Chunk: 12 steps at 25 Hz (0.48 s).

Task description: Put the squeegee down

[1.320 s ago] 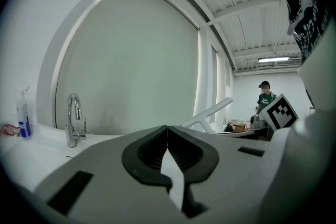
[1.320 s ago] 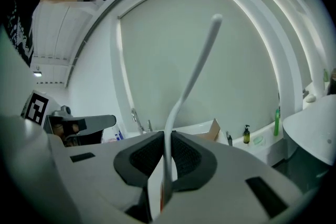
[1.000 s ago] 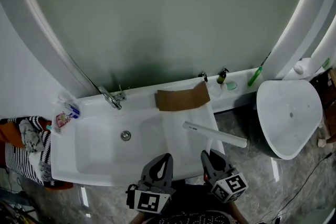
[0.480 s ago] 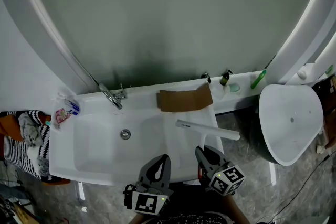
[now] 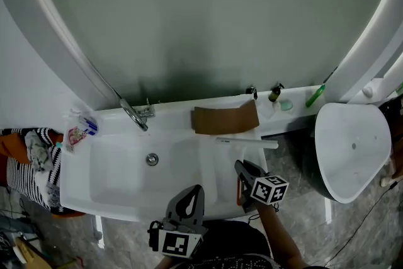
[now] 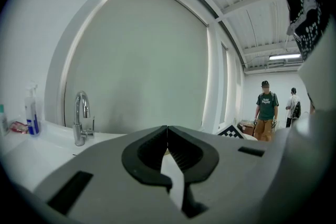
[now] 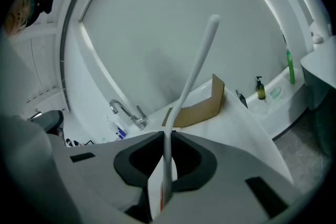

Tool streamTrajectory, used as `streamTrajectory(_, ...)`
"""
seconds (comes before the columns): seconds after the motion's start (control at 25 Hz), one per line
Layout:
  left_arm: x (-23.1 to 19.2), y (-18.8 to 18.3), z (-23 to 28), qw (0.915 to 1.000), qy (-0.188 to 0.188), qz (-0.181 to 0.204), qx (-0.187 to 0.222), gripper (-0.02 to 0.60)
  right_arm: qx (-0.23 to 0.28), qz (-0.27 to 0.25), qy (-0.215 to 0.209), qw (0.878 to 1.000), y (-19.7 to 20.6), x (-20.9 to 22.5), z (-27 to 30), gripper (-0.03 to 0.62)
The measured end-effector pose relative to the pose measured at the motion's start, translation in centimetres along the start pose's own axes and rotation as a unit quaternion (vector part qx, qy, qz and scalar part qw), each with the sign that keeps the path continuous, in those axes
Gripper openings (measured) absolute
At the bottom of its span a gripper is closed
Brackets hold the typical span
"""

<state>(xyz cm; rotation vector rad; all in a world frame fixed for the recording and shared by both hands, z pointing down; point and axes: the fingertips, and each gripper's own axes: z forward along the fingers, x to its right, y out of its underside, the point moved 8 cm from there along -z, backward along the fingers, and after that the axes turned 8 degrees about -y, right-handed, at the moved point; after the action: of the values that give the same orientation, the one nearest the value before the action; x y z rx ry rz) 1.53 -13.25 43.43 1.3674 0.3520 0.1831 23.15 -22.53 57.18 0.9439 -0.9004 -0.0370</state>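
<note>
The squeegee [image 5: 247,142] is white, with a long thin blade bar lying crosswise just in front of the brown cardboard [image 5: 225,118]. Its handle runs back into my right gripper [image 5: 243,167], which is shut on it over the right part of the white sink counter [image 5: 208,167]. In the right gripper view the handle [image 7: 167,149] is pinched between the jaws and the bar [image 7: 202,55] rises past the cardboard [image 7: 199,110]. Whether the bar touches the counter I cannot tell. My left gripper [image 5: 192,195] hangs at the sink's front edge, and its jaws [image 6: 167,131] are shut on nothing.
A chrome faucet [image 5: 135,115] stands at the back of the basin [image 5: 119,173]. A soap bottle [image 5: 275,93] and a green item [image 5: 315,96] sit on the back ledge. A white bowl-shaped fixture [image 5: 352,148] is at the right and striped cloth [image 5: 34,167] at the left. Two people [image 6: 266,107] stand far off.
My right gripper moved forward and down over the counter, carrying the squeegee toward the cardboard and rolling it, so the bar now looks thinner. The left gripper stayed put.
</note>
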Motion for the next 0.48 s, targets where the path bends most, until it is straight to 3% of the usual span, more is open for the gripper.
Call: streamTrajectory(0.48,-0.2,0.0,1.4,0.9998,-0.013,-0.012,-0.004,0.006,-0.036,0.039,0.024,0.998,1.2,3.3,2.0,0.054)
